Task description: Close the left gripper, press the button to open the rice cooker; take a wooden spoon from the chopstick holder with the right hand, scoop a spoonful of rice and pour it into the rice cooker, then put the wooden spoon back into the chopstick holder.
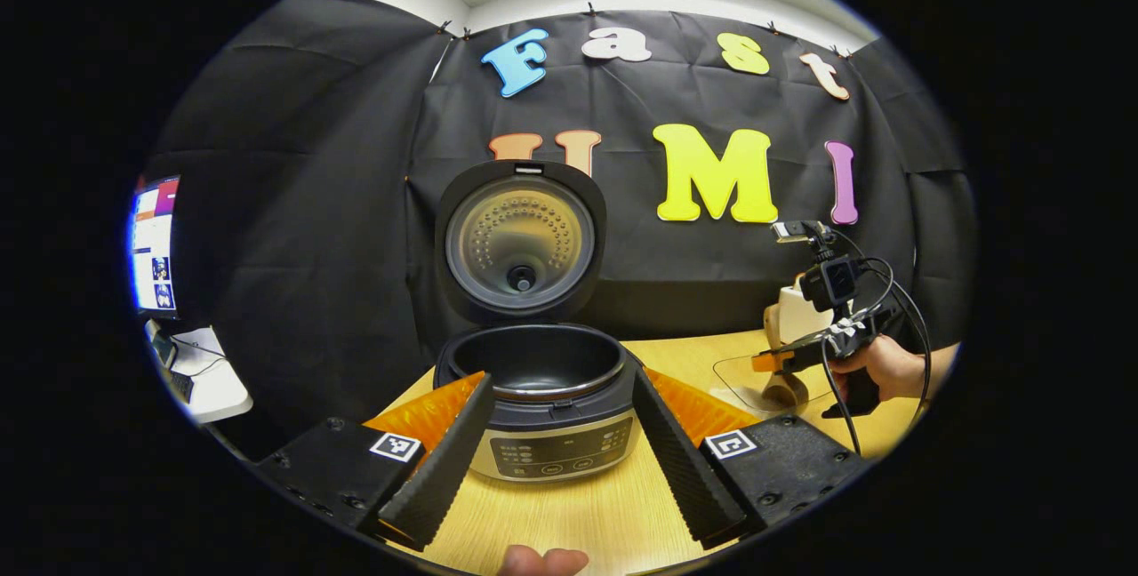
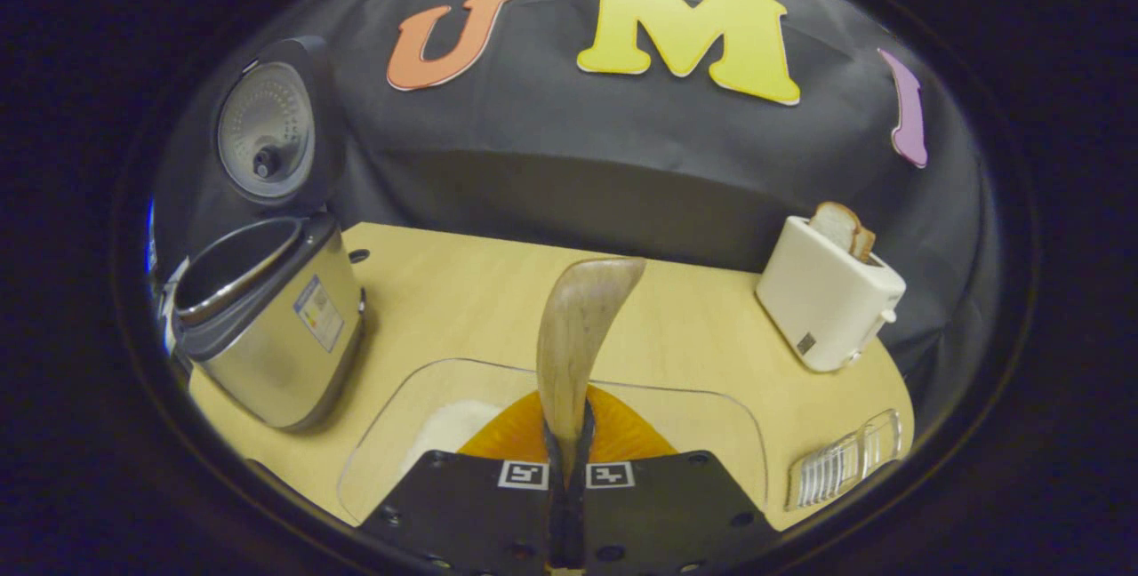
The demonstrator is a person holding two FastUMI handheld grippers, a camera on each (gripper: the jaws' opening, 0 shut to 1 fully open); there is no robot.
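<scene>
Right gripper (image 2: pixel 567 460) is clamped on the wooden spoon (image 2: pixel 578 336): light, stiff, smooth, so hold low on the handle. Left gripper (image 1: pixel 560 452) fingers are apart, and the rice cooker (image 1: pixel 551 398) is already open.

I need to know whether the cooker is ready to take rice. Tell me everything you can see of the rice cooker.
The rice cooker stands on the wooden table with its lid swung fully up at the back. The lid's round metal inner plate shows rows of dimples and a dark centre knob. The inner pot is dark with a bright metal rim and looks empty. The body is brushed metal with a dark top collar and a front button panel; a side label shows in the right gripper view. The open left gripper sits just before it, not touching.
</scene>
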